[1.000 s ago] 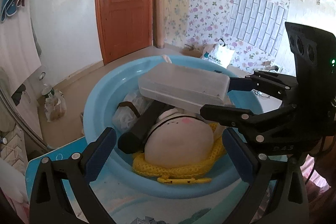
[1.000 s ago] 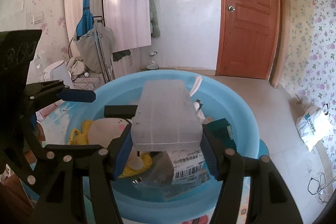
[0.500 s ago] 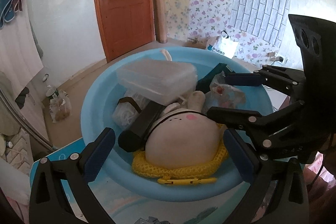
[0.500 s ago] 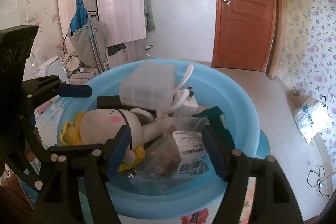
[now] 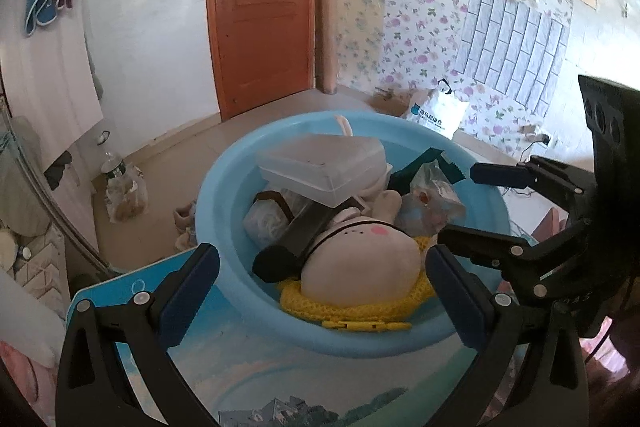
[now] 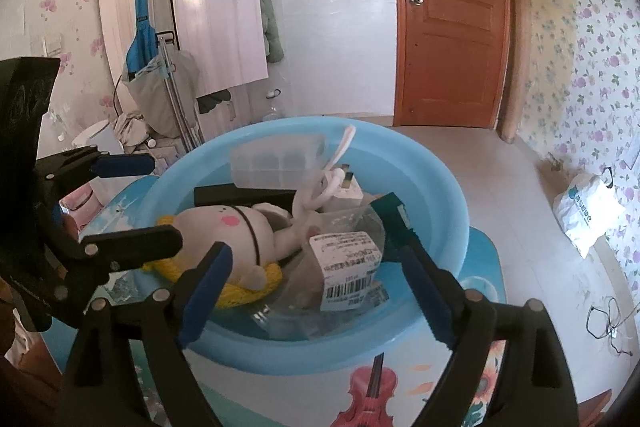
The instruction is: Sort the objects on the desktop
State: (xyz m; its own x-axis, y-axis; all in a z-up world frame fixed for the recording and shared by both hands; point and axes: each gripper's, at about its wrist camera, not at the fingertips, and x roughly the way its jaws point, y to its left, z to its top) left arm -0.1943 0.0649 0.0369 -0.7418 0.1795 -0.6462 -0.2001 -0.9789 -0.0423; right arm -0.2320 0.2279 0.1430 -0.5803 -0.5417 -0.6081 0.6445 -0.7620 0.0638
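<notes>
A light blue basin (image 5: 224, 195) (image 6: 440, 195) stands on the printed table top (image 5: 248, 371). A clear plastic box (image 5: 320, 167) (image 6: 276, 163) lies free at its far side, on a long black box (image 5: 296, 235). Nearer sit a cream plush toy (image 5: 360, 263) (image 6: 224, 227) on yellow knit (image 5: 344, 311), a labelled clear bag (image 6: 344, 259) and a teal packet (image 6: 392, 211). My left gripper (image 5: 324, 291) (image 6: 132, 203) hovers open over the near rim. My right gripper (image 6: 316, 287) (image 5: 480, 205) is opening above the bag, its pads pressing on nothing.
A white charger and cable (image 6: 340, 171) lie in the basin. On the floor beyond are a white carrier bag (image 6: 588, 211), a loose cable (image 6: 608, 319) and a bottle (image 5: 116, 167). A clothes rack (image 6: 176, 87) stands left of the orange door (image 6: 448, 27).
The right gripper let go of the clear box, which now rests in the basin, and its jaws widened as it drew back. The left gripper pulled back slightly.
</notes>
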